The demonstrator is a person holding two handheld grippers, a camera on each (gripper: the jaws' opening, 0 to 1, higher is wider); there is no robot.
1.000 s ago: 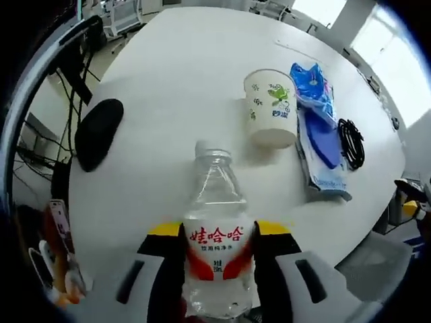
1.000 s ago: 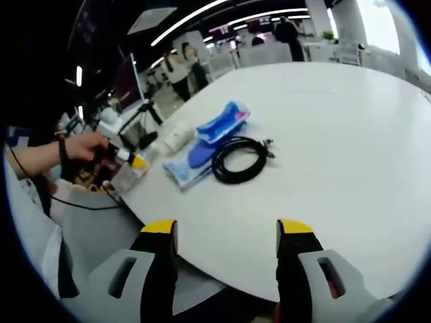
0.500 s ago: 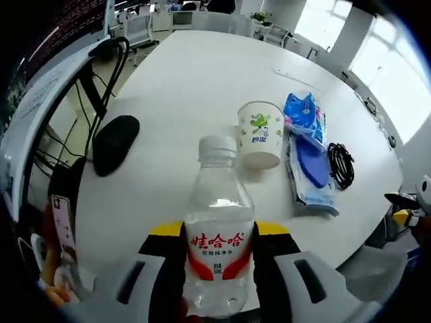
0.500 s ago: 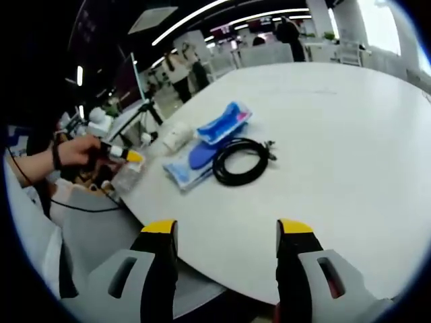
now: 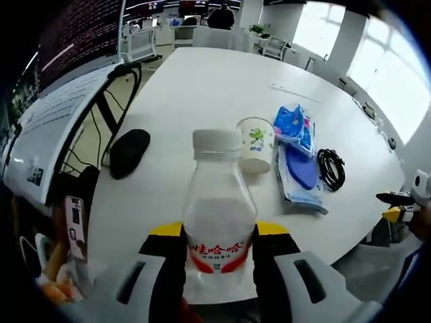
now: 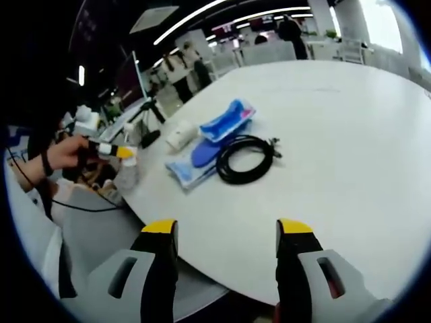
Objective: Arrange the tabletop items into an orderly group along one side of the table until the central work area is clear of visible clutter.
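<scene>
My left gripper [image 5: 219, 232] is shut on a clear water bottle [image 5: 219, 202] with a white cap and a red label, held upright above the near side of the white table [image 5: 202, 81]. Beyond it stand a paper cup [image 5: 256, 142], a blue packet [image 5: 294, 126], a flat blue pouch [image 5: 300, 171] and a coiled black cable [image 5: 330, 168]. My right gripper [image 6: 225, 229] is open and holds nothing, hovering over the table edge [image 6: 283, 229]. In the right gripper view the cable [image 6: 246, 158], the pouch [image 6: 192, 161], the packet [image 6: 225, 120] and the cup [image 6: 179, 134] lie ahead, with the held bottle [image 6: 126, 173] at the left.
A black mouse [image 5: 129, 151] lies near the table's left edge. Monitors and cables on stands sit off the table to the left. A hand [image 6: 67, 151] holds the left gripper. People and chairs stand far behind the table.
The left gripper has risen and drawn back with the bottle, so the cup, packets and cable look smaller and farther. The right gripper has stayed nearly still.
</scene>
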